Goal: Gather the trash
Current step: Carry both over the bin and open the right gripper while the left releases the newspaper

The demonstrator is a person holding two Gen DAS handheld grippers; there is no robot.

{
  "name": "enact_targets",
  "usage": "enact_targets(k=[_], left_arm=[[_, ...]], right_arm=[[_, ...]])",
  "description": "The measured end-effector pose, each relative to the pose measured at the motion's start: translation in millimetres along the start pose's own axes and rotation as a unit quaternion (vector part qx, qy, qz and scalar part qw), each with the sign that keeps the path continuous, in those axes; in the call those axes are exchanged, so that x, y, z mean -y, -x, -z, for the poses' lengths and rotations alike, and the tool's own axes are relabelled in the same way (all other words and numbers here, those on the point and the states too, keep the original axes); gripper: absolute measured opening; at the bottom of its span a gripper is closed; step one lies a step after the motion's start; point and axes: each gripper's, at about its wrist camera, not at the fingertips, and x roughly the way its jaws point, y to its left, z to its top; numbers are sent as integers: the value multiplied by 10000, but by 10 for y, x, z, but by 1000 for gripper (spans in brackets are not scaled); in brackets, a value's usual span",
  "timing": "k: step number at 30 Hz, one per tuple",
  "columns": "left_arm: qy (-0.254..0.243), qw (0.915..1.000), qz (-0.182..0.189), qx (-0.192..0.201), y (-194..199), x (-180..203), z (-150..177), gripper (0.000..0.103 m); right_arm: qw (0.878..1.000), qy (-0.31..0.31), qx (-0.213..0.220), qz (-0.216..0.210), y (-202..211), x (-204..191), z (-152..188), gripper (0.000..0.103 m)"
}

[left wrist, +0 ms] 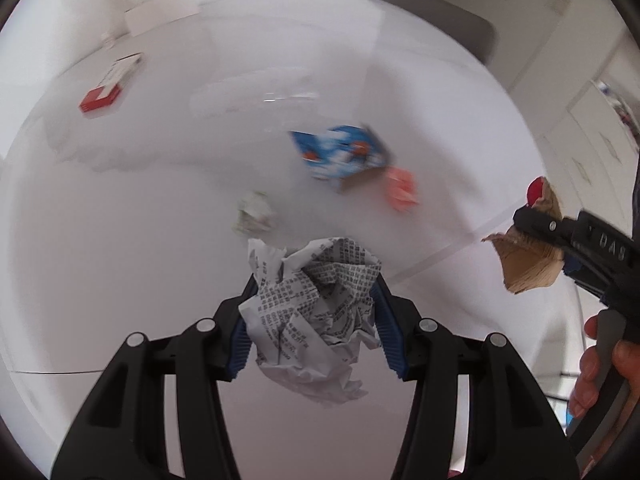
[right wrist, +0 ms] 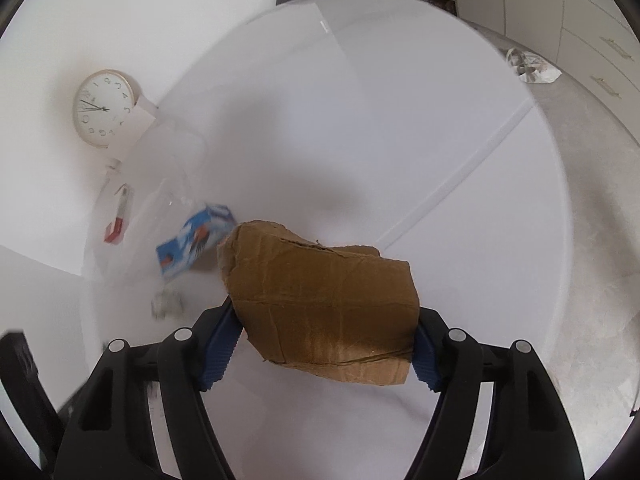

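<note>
Gripping a crumpled sheet of printed paper (left wrist: 316, 300), the left gripper (left wrist: 314, 308) is seen with both blue pads (left wrist: 240, 344) pressed against the wad, which is held clear above the white table (left wrist: 140, 260). A torn piece of brown cardboard (right wrist: 324, 308) is clamped in the right gripper (right wrist: 326, 344), its jaws drawn in against the cardboard's edges; from the left wrist view the same gripper is seen at the right edge, a hand (left wrist: 600, 364) on its handle. Left on the table are a blue carton (left wrist: 340, 156), a pink scrap (left wrist: 402, 190) just beside it, and a small pale paper ball (left wrist: 256, 216). A red and white box (left wrist: 108, 88) and a clock (right wrist: 103, 108) are noted farther off, well apart from the trash.
</note>
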Motion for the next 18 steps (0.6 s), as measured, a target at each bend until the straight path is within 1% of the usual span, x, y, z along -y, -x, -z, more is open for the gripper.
enact_targets(k=[3, 6, 8, 9, 11, 14, 17, 18], left_arm=[[-336, 9992, 233, 32, 141, 205, 125, 52], [-720, 9964, 449, -1, 233, 446, 263, 52], [-936, 9938, 600, -55, 271, 612, 357, 52], [-1093, 9917, 672, -71, 293, 720, 416, 52], [-1400, 9871, 777, -76, 338, 931, 533, 52], [-1716, 9808, 924, -90, 392, 1159, 675, 52], [-2063, 9728, 1046, -118, 440, 1420, 845, 52], [-2122, 9713, 1063, -126, 448, 1499, 909, 52]], right_arm=[[9999, -23, 136, 88, 347, 175, 256, 72], [9993, -103, 247, 254, 661, 376, 550, 73], [9987, -170, 271, 390, 800, 497, 750, 73], [9980, -255, 291, 494, 899, 604, 903, 73], [9969, -431, 296, 595, 997, 753, 1104, 73], [9944, -737, 299, 699, 1102, 964, 1369, 73], [9916, -953, 306, 821, 1168, 1121, 1561, 73], [9910, -992, 306, 848, 1187, 1161, 1607, 73]])
